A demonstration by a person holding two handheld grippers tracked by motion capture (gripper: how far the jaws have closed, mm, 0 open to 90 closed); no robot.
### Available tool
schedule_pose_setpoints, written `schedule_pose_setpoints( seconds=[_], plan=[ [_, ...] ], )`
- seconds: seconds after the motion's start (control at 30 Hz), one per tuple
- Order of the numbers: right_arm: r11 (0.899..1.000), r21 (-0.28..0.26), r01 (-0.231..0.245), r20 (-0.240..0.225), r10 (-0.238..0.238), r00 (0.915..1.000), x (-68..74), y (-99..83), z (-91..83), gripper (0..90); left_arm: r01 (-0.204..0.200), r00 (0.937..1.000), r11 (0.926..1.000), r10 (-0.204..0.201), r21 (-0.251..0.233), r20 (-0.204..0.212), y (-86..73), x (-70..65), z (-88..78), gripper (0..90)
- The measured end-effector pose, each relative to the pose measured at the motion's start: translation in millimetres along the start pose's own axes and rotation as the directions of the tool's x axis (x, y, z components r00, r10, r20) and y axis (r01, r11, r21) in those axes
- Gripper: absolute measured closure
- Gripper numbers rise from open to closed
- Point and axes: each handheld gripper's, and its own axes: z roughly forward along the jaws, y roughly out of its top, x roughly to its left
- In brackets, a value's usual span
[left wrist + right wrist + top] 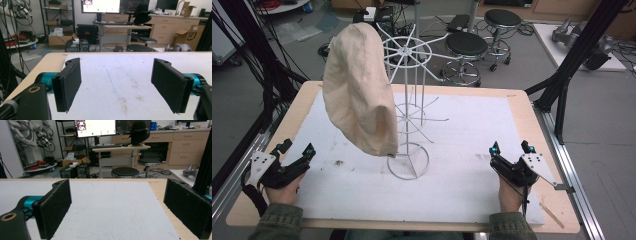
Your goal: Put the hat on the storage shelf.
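The left gripper [297, 152] rests low over the near left part of the white mat [472, 150], held in a hand [282, 187] that comes in from the bottom edge. Its jaws stand wide apart with nothing between them; in the left gripper view the two black pads [71, 82] frame only stained mat, with the wooden table edge [50, 58] off beyond the left jaw.

The right gripper [511, 148] sits over the near right part of the mat, also in a hand [511, 192]. Its jaws are likewise spread wide and hold nothing. In the right gripper view the mat runs ahead between the pads [56, 207], and the bare wood of the table lies under and beyond the right jaw.

The cream cloth hat [359, 90] hangs on the white wire rack [409, 125], which stands on its ring base ahead of both grippers, between them and nearer the left one. The hat droops on the rack's left side, its lower edge just above the base ring, well apart from either pair of jaws.

Beyond the far end of the table, black stools [467, 47] stand on the grey floor
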Motion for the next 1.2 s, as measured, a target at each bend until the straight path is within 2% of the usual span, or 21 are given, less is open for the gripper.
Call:
schedule_pose_setpoints(
  seconds=[0.23, 0.53, 1.2],
  plan=[
    [1.0, 0.003, -0.007, 0.0, 0.007, 1.0, 0.3, 0.0, -0.9, 7.0, 0.026, 0.9995, 0.9997, -0.026, -0.002, -0.018, -2.9, 4.3, -3.2, 24.0],
    [1.0, 0.004, -0.009, 0.003, 0.009, 1.0, 2.0, 0.1, -2.9, 7.0, 0.022, 0.9998, 0.9998, -0.022, 0.001, -0.002, -2.8, 1.7, -3.6, 24.1],
    [1.0, 0.014, 0.002, -0.004, -0.002, 1.0, 1.4, -0.6, -2.2, 7.0, 0.042, 0.9991, 0.999, -0.042, 0.016, -0.006, -6.3, 2.7, -1.0, 24.7]
  ],
)
